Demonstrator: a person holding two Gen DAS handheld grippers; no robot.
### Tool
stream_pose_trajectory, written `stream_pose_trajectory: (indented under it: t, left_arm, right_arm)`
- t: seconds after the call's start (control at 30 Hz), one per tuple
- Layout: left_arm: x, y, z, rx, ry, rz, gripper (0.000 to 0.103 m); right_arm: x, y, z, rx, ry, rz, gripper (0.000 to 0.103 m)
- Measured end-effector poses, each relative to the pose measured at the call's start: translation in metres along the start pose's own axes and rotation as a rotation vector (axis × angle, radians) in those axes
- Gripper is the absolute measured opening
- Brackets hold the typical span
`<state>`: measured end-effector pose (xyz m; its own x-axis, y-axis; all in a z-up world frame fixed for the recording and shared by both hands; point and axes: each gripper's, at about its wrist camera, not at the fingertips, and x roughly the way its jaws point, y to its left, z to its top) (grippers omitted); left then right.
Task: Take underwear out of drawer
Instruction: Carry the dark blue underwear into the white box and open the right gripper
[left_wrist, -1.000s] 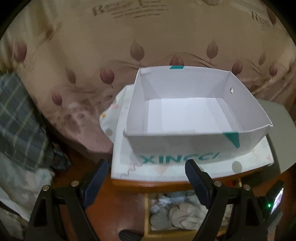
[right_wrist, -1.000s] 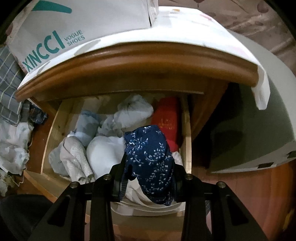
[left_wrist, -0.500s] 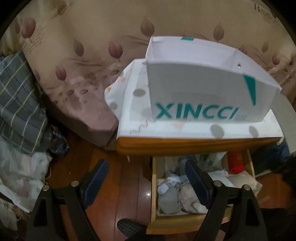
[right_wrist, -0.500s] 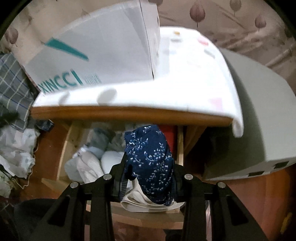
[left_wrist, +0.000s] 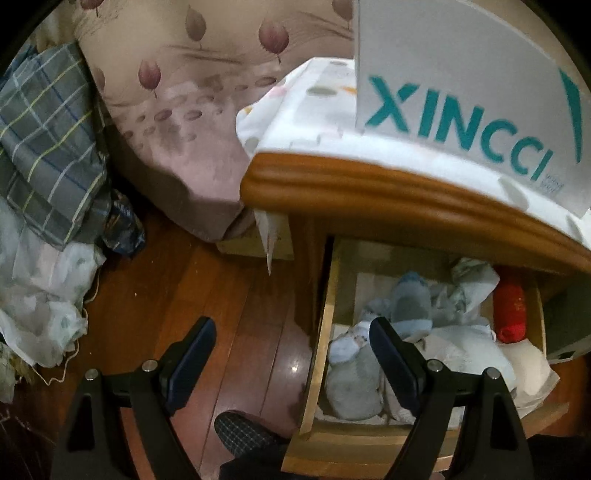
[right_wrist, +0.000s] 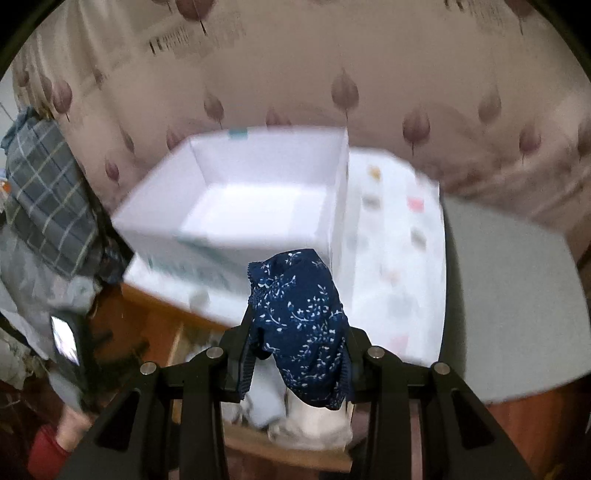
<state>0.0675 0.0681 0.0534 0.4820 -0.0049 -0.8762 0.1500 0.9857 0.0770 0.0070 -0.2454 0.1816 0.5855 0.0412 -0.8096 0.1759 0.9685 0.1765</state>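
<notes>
Your right gripper (right_wrist: 295, 354) is pinched on the navy floral underwear (right_wrist: 297, 325), and it has come up: a second ago that bundle hung low over the open drawer (left_wrist: 424, 432), whereas now it sits in front of the white shoe box (right_wrist: 258, 195) on the nightstand top (left_wrist: 369, 184), with the drawer's pale clothes only just showing beneath it. That means the piece is out of the drawer and free of the heap; what is left, by my reckoning, is to carry it over the box and let go, since the box stands open and bare inside. Your left gripper (left_wrist: 291, 354) has dropped meanwhile. It looked across the box before; now it points down at the drawer's left side, jaws spread wide with nothing between them, one finger over the floor (left_wrist: 221, 302) and the other over a grey-blue bundle (left_wrist: 354, 384). It looks set up for the next pick, so keep both hands well apart.
</notes>
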Motion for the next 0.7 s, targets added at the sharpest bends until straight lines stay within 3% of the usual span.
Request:
stream_pose_trajectory:
  t: [0.17, 0.3, 0.5, 0.7]
  left_arm:
    - [0.01, 0.004, -0.007, -0.011, 0.013, 0.004, 0.087]
    - [0.012, 0.01, -0.008, -0.023, 0.007, 0.01, 0.087]
    - [0.012, 0.011, -0.007, -0.043, 0.017, -0.042, 0.087]
    - [0.013, 0.016, -0.006, -0.068, 0.022, -0.049, 0.087]
  right_arm:
    - [0.005, 0.017, 0.058, -0.022, -0.053, 0.004, 0.034]
    - [0.04, 0.032, 0.087, -0.028, -0.02, -0.002, 0.035]
    - [0.11, 0.036, 0.091, -0.022, 0.111, -0.056, 0.036]
    - [0.146, 0.025, 0.082, -0.009, 0.192, -0.103, 0.039]
